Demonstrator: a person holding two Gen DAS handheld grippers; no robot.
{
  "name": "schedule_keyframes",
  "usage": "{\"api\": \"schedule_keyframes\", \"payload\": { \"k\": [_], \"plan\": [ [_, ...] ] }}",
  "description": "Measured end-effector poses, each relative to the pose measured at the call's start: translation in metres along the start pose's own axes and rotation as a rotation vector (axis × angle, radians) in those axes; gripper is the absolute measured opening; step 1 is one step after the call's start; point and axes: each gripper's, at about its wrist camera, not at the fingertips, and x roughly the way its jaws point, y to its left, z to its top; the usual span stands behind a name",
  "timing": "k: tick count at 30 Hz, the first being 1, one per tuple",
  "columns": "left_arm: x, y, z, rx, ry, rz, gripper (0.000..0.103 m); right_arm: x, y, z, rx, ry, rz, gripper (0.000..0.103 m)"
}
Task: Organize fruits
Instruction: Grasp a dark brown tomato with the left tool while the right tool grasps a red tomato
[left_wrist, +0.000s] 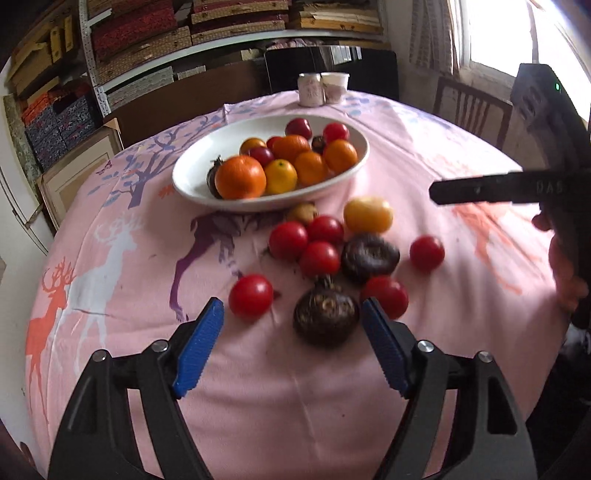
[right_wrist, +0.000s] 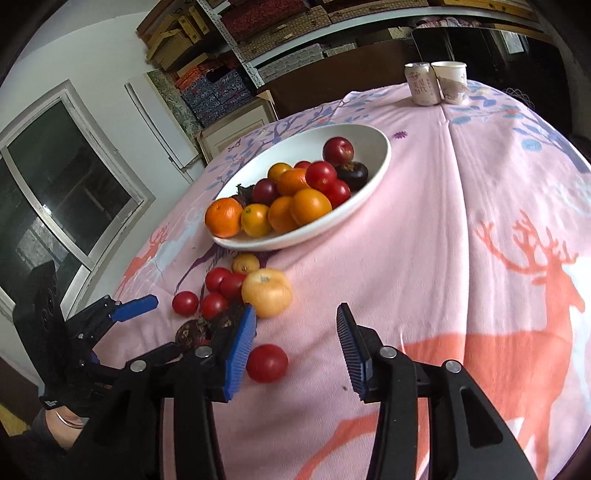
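A white bowl (left_wrist: 192, 177) on the pink tablecloth holds oranges, red fruits and dark mangosteens; it also shows in the right wrist view (right_wrist: 373, 147). In front of it lie several loose red fruits (left_wrist: 251, 301), a yellow fruit (left_wrist: 367, 214) and two dark mangosteens (left_wrist: 327, 319). My left gripper (left_wrist: 291, 314) is open, low over the cloth, with the nearest mangosteen between its blue fingertips, not gripped. My right gripper (right_wrist: 295, 328) is open and empty above the cloth, a red fruit (right_wrist: 266, 362) by its left finger. The left gripper (right_wrist: 122, 314) shows at far left there.
A can (left_wrist: 309, 89) and a paper cup (left_wrist: 335, 86) stand at the table's far edge. Shelves of boxes fill the back wall. A wooden chair (left_wrist: 469, 107) stands at the far right. The right gripper's body (left_wrist: 546, 155) hangs over the table's right side.
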Motion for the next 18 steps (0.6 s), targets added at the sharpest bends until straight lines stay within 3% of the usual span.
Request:
{"api": "schedule_keyframes", "payload": {
  "k": [5,10,13,18],
  "plan": [
    [0.012,-0.003,0.0,0.015,0.032,-0.001,0.067,-0.002,0.0,-0.009,0.004,-0.002,0.004,0.046],
    [0.017,-0.011,0.013,0.043,0.004,0.026,0.066,0.002,0.007,-0.015,-0.036,0.031,-0.012,0.046],
    [0.008,-0.013,0.01,0.023,-0.024,-0.034,0.03,0.005,0.019,-0.02,-0.102,0.054,-0.036,0.046],
    [-0.002,-0.013,-0.002,-0.016,-0.057,-0.043,0.03,0.012,0.042,-0.028,-0.226,0.07,-0.088,0.046]
  ]
}}
